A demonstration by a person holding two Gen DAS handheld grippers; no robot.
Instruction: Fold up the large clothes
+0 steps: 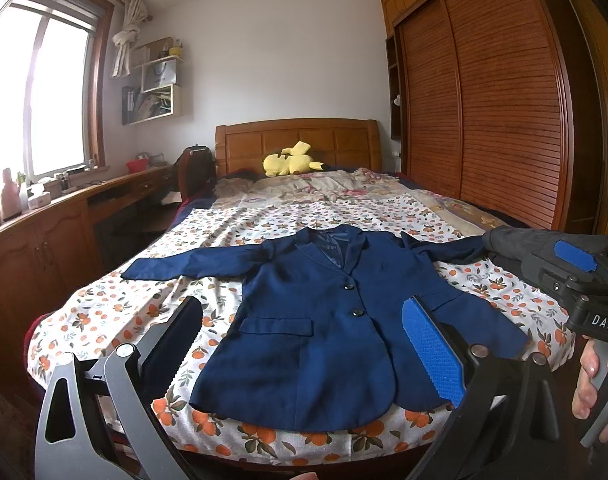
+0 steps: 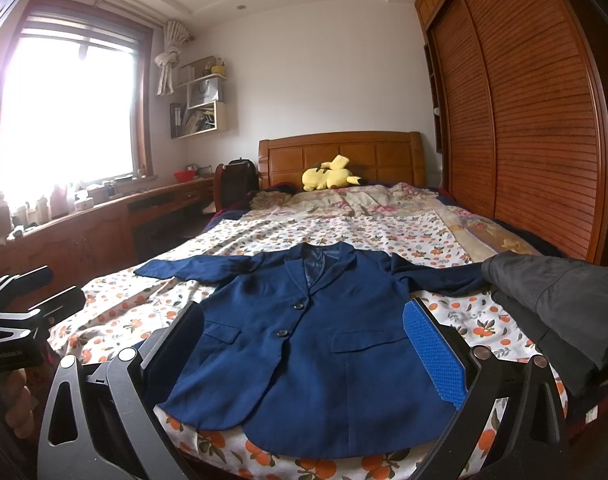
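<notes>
Both wrist cameras face the headboard (image 1: 296, 140) from the bed's foot, sharing the blazer (image 1: 316, 320).

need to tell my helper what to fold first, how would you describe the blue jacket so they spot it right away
Start at the big bed with the orange-print sheet. The navy blazer lies flat at its near end, front up, sleeves spread, collar toward the headboard. Unlike the crumpled dark grey garment at its right sleeve, it has two dark buttons and flap pockets.

The bed (image 1: 104, 312) carries a navy blazer (image 1: 324, 320) at its centre, dark clothes (image 2: 552, 300) at three o'clock, a yellow plush (image 1: 292, 160) at twelve.
</notes>
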